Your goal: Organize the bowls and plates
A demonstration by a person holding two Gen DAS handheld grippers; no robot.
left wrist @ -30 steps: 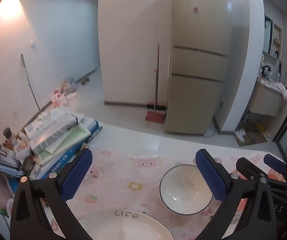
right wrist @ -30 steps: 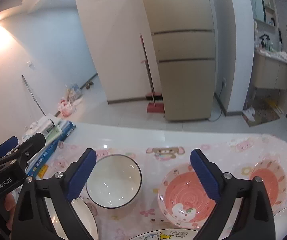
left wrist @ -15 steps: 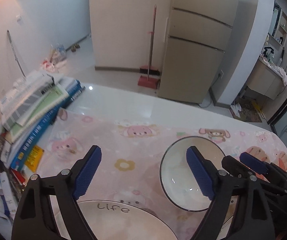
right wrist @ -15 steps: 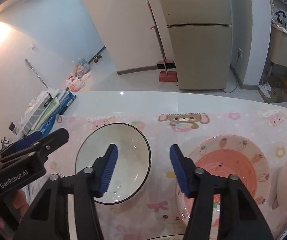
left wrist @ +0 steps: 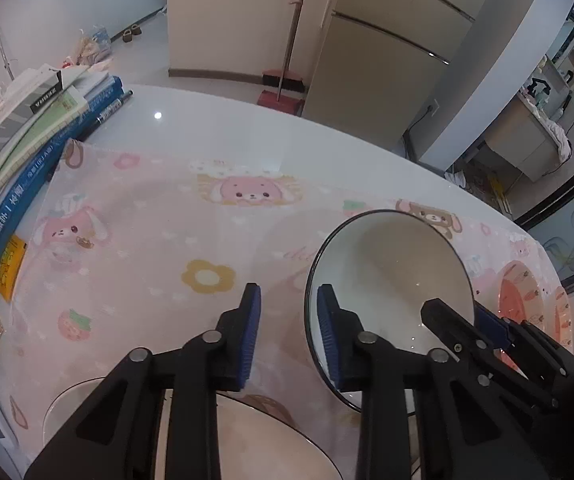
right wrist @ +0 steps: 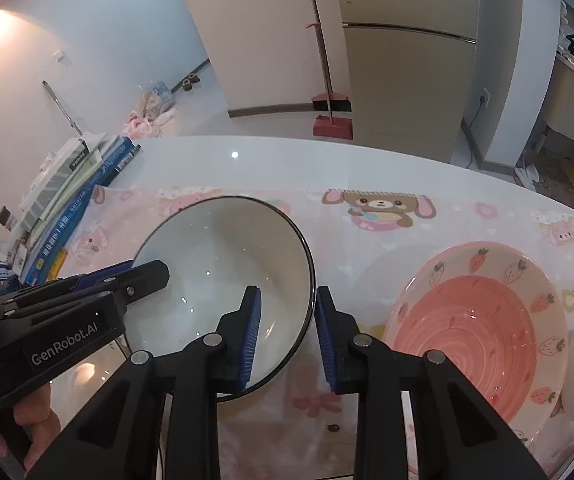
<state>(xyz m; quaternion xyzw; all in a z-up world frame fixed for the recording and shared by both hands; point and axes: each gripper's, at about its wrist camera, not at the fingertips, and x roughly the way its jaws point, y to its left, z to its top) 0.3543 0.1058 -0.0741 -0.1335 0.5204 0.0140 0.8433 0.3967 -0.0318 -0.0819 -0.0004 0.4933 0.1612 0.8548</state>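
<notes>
One glossy white bowl, thin black rim.

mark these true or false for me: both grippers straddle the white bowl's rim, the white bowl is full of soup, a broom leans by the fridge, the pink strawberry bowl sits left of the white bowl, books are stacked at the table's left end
1. Left gripper and right gripper each straddle the rim of the white black-rimmed ceramic bowl: true.
2. The bowl is full of soup: false, it is empty.
3. A red long-handled broom leans by the beige fridge: true.
4. The pink strawberry-patterned bowl sits left of the white bowl: false, it sits to its right.
5. A stack of books lies at the table's left end: true.
</notes>
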